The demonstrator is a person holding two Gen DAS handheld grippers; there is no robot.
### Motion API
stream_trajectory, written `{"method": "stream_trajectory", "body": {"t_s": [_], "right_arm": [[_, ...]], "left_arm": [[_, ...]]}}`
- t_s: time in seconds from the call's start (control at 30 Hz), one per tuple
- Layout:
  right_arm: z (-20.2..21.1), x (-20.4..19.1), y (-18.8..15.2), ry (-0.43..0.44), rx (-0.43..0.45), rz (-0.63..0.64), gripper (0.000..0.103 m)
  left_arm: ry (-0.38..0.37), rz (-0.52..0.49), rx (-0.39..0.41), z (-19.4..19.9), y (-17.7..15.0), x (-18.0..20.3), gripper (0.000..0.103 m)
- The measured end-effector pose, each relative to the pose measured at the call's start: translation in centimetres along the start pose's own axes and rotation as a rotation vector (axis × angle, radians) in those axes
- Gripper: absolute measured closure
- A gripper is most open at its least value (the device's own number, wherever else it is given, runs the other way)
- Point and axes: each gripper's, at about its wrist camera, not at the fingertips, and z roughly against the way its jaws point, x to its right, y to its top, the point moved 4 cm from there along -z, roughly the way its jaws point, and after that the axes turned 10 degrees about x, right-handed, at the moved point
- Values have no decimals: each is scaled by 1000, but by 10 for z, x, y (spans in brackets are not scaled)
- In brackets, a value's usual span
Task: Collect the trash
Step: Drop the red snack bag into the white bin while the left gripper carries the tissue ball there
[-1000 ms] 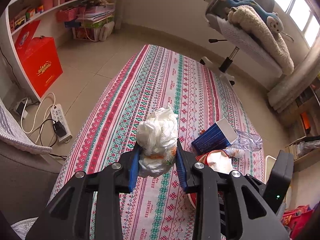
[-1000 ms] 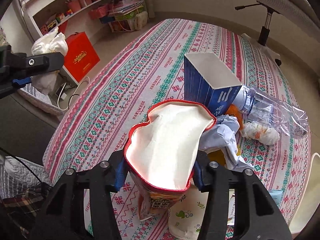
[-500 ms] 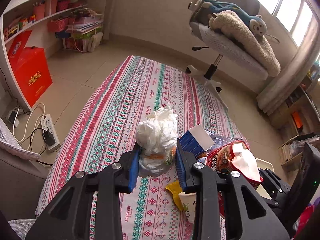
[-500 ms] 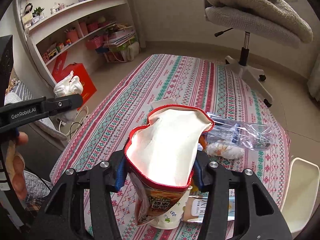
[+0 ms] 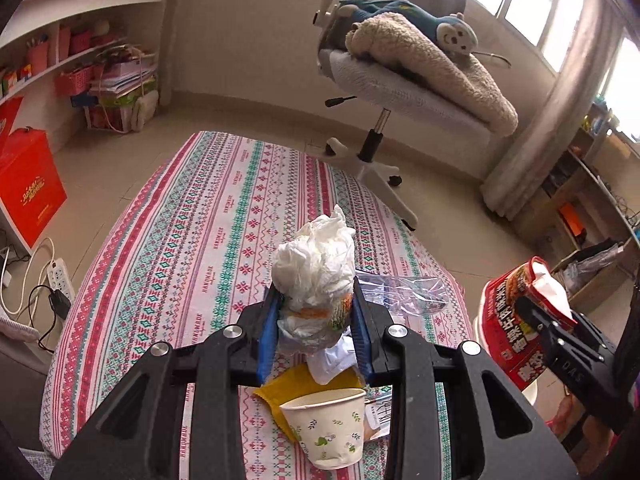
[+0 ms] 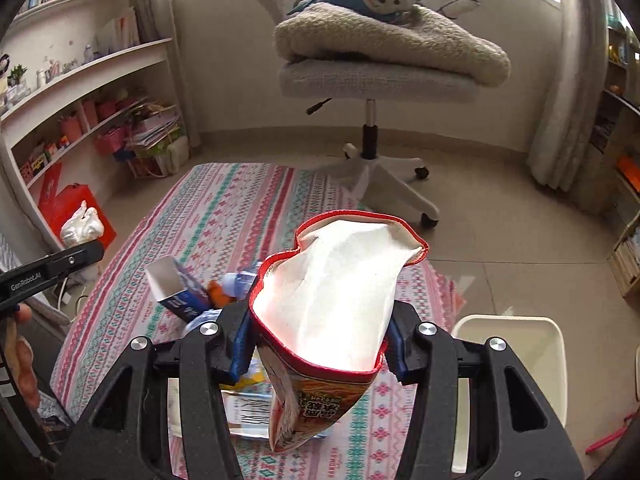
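My left gripper (image 5: 315, 320) is shut on a crumpled white plastic bag (image 5: 316, 272) and holds it above the table with the patterned cloth (image 5: 192, 240). My right gripper (image 6: 320, 340) is shut on a squashed red paper noodle bowl (image 6: 332, 300), its white inside facing me; the bowl also shows at the right of the left wrist view (image 5: 516, 312). Below lie a paper cup (image 5: 328, 428), a yellow wrapper (image 5: 288, 388), a clear plastic bottle (image 5: 404, 288), and a blue and white carton (image 6: 176, 288). The white bin (image 6: 516, 352) stands beside the table at the right.
A white office chair (image 6: 372, 80) with a blanket and plush monkey stands beyond the table. Shelves (image 5: 80, 64) and a red box (image 5: 28, 184) are at the left. A power strip (image 5: 60, 280) lies on the floor.
Both grippers have risen above the table, each keeping its load. The right gripper with the bowl has moved right, near the white bin. The trash pile now lies lower in both views.
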Motion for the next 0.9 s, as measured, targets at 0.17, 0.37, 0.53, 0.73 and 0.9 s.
{"method": "stream_trajectory", "body": {"t_s": [0.17, 0.37, 0.53, 0.73, 0.9], "right_arm": [[14, 70, -4, -157, 8, -58, 54], [33, 146, -16, -282, -6, -165, 54], [49, 188, -20, -370, 12, -248, 37], [74, 227, -18, -477, 90, -313, 14], [89, 251, -19, -527, 123, -342, 10]], "left_arm": [[-37, -43, 1, -8, -8, 33, 71], [-81, -124, -9, -15, -24, 77, 71], [-141, -145, -23, -22, -33, 119, 71], [-237, -183, -59, -31, -53, 186, 71], [-306, -248, -91, -37, -74, 248, 71]]}}
